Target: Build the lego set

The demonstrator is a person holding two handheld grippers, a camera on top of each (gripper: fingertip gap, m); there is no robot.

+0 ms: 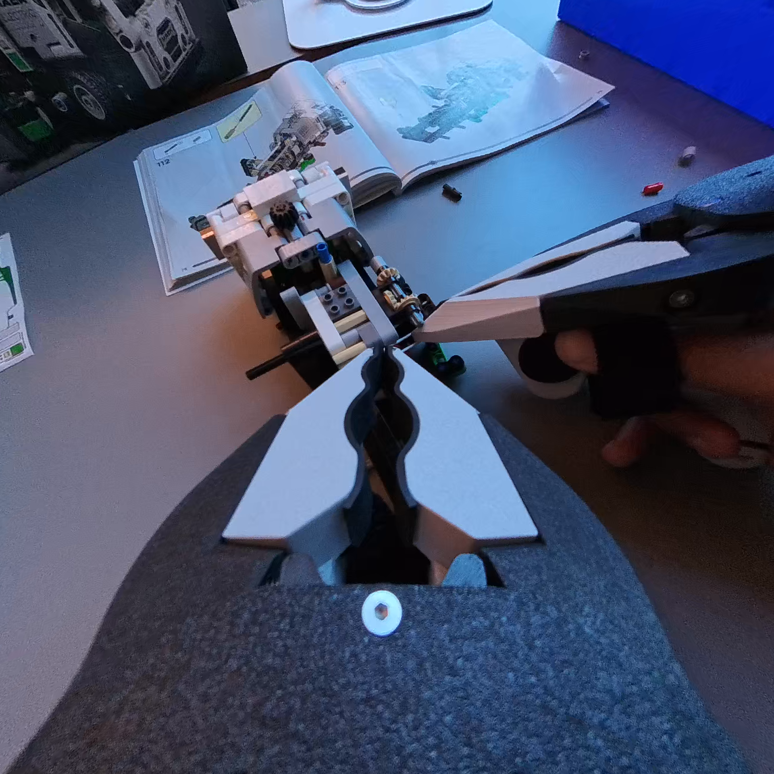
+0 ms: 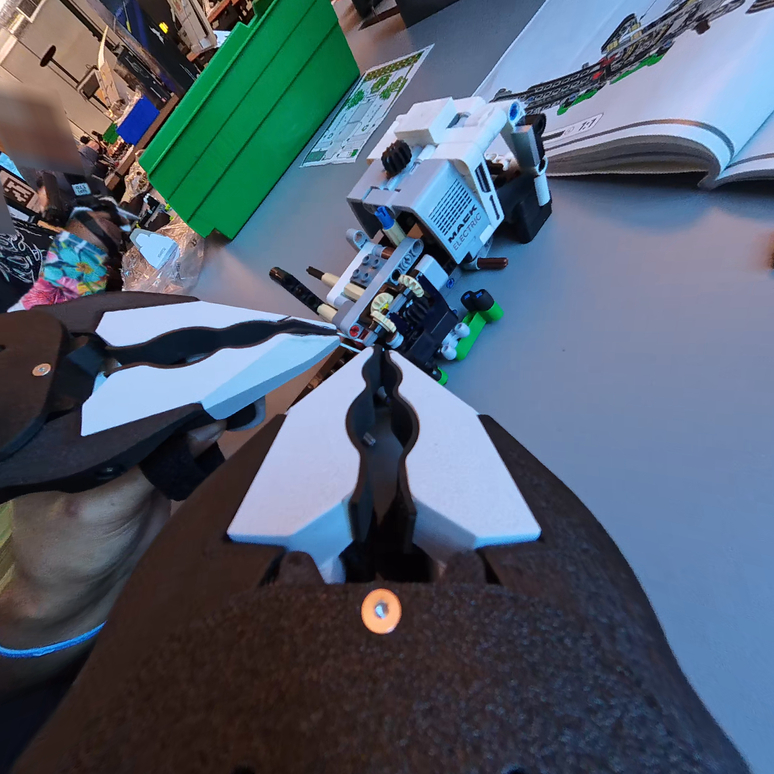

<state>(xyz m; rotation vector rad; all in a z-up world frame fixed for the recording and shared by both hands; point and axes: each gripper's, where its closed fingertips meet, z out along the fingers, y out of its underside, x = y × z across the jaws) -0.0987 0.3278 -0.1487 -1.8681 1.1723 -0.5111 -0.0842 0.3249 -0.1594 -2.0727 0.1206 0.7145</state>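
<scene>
A partly built white, grey and black Lego truck model (image 1: pixel 293 234) lies on the grey table (image 1: pixel 104 419), cab end away from me; it also shows in the right wrist view (image 2: pixel 452 201). My left gripper (image 1: pixel 383 349) is shut, its tips at the near end of a grey beam (image 1: pixel 377 322) of the model. My right gripper (image 2: pixel 379 349) is shut, its tips against the model's near end beside the tan gears (image 2: pixel 383 305). Each gripper shows in the other's view: the right one (image 1: pixel 419 333) and the left one (image 2: pixel 338 334). I cannot tell whether either pinches a small part.
An open instruction book (image 1: pixel 419 117) lies behind the model. Loose parts lie to the right: a black pin (image 1: pixel 451 192), a red piece (image 1: pixel 652 188), a grey piece (image 1: pixel 687 155). A green bin (image 2: pixel 251 117), a sticker sheet (image 2: pixel 368 109), a blue box (image 1: pixel 691 50) and the set's box (image 1: pixel 104 63) ring the area. Both grippers' tips are close together, under 4 cm apart. Both grippers' tips are roughly 15 cm from the black pin (image 1: pixel 451 192).
</scene>
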